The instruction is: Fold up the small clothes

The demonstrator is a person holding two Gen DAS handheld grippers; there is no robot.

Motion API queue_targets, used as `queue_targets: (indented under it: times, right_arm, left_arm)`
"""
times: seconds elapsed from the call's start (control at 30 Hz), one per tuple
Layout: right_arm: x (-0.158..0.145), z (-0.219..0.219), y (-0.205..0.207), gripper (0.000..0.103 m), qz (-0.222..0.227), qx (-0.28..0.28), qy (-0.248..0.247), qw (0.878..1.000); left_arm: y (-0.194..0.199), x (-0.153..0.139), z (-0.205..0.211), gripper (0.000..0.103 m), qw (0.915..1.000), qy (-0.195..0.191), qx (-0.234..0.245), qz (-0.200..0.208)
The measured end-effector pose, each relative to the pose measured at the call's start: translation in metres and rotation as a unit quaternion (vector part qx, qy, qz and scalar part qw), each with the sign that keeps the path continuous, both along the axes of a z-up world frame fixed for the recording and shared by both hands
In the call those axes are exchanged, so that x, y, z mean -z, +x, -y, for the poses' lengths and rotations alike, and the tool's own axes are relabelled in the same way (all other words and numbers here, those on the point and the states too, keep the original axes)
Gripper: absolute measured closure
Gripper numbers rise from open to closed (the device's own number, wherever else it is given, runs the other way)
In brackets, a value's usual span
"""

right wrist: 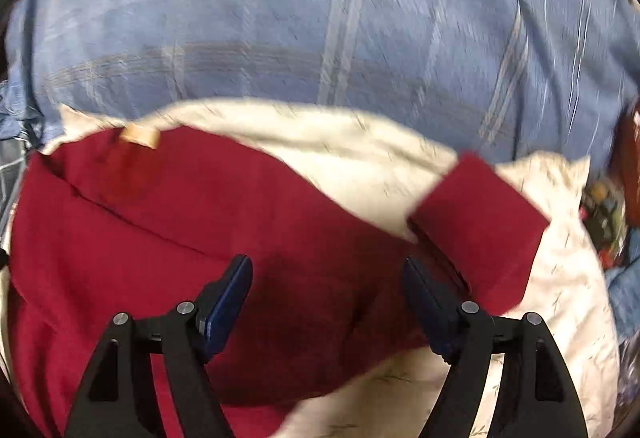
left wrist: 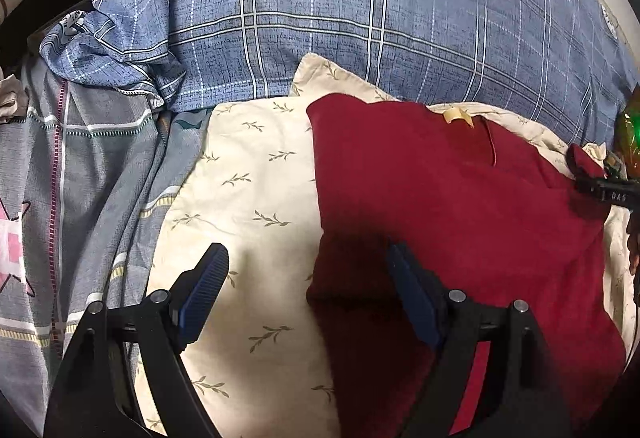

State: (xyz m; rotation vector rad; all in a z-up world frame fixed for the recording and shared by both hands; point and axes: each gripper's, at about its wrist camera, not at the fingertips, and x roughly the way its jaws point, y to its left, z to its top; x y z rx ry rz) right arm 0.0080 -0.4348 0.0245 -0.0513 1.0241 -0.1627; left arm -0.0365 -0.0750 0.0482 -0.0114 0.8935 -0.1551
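Closest to me, my left gripper (left wrist: 308,270) has its blue-padded jaws spread wide with nothing pinched, straddling the near left edge of the dark red knit garment (left wrist: 460,206). That lies flat on a cream leaf-print pillow (left wrist: 248,174). My right gripper (right wrist: 328,280) hangs spread and empty over the cloth, one sleeve (right wrist: 480,222) just beside it.

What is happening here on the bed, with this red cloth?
A person is folding a red garment laid on a cream leaf-print pillow, with a handheld tool in each hand. The left tool hangs open over the garment's left edge. The right tool is open above the garment, holding nothing. One sleeve sticks out, unfolded.
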Motion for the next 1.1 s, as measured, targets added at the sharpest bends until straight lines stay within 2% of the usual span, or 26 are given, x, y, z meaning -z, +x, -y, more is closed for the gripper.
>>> queue_targets:
  times: [0.03,0.07,0.13,0.17,0.2,0.27,0.37,0.47,0.57,0.7,0.8,0.87,0.93,0.97,1.03,1.07,1.1]
  right_arm:
    - [0.005,0.005,-0.003,0.028,-0.008,0.0,0.004,1.0]
    - [0.012,0.006,-0.005,0.033,-0.017,-0.008,0.012,1.0]
    - [0.014,-0.001,-0.012,0.056,0.003,-0.022,0.0,1.0]
    - [0.011,-0.004,-0.015,0.079,0.012,-0.026,-0.011,1.0]
    - [0.006,-0.006,-0.017,0.096,0.024,-0.031,-0.013,0.999]
    - [-0.005,-0.009,-0.019,0.096,0.052,-0.032,0.0,0.998]
    - [-0.028,-0.02,-0.016,0.096,0.097,-0.043,-0.011,0.994]
    - [-0.035,-0.022,-0.004,0.096,0.099,-0.043,-0.006,0.994]
    - [-0.045,-0.026,-0.004,0.096,0.119,-0.042,-0.01,0.992]
    - [-0.076,-0.034,-0.008,0.096,0.196,-0.06,0.029,0.978]
    - [-0.093,-0.037,-0.006,0.096,0.232,-0.068,0.042,0.969]
    - [-0.086,-0.035,0.001,0.096,0.227,-0.059,0.041,0.971]
    - [-0.062,-0.03,0.015,0.092,0.19,-0.045,0.019,0.981]
    - [-0.041,-0.025,0.025,0.089,0.147,-0.029,0.002,0.989]
    - [-0.014,-0.018,0.032,0.088,0.074,-0.006,-0.014,0.997]
    - [-0.006,-0.014,0.029,0.085,0.053,0.004,-0.011,0.999]
    - [-0.005,-0.014,0.025,0.078,0.055,0.005,-0.004,0.998]
  left_arm:
    - [0.0,0.001,0.0,0.021,1.0,0.001,0.0,-0.001]
    - [0.001,0.001,0.0,0.021,1.0,0.001,-0.001,-0.001]
    - [0.002,0.002,0.0,0.021,1.0,0.001,-0.002,-0.002]
    - [0.002,0.002,0.0,0.021,1.0,0.0,-0.003,-0.002]
    - [0.001,0.002,0.001,0.021,1.0,-0.001,-0.003,-0.001]
    - [0.0,0.001,0.001,0.021,1.0,-0.003,-0.005,0.004]
    - [-0.001,-0.001,0.001,0.021,0.9999,-0.006,-0.007,0.01]
    - [0.001,0.001,-0.002,0.021,0.9999,-0.005,-0.011,0.006]
    - [0.002,0.0,-0.005,0.021,0.9997,-0.016,-0.018,0.005]
    - [-0.003,-0.009,-0.009,0.021,0.9987,-0.027,-0.029,0.031]
    - [-0.005,-0.015,-0.014,0.021,0.9978,-0.028,-0.038,0.047]
    - [-0.003,-0.015,-0.017,0.021,0.9975,-0.029,-0.046,0.046]
    - [0.0,-0.012,-0.018,0.021,0.9977,-0.031,-0.047,0.037]
    - [0.0,-0.011,-0.017,0.021,0.9979,-0.031,-0.045,0.034]
    - [0.0,-0.01,-0.013,0.021,0.9985,-0.028,-0.036,0.032]
    - [-0.001,-0.01,-0.012,0.021,0.9986,-0.025,-0.033,0.032]
    - [-0.002,-0.009,-0.01,0.021,0.9988,-0.021,-0.03,0.031]
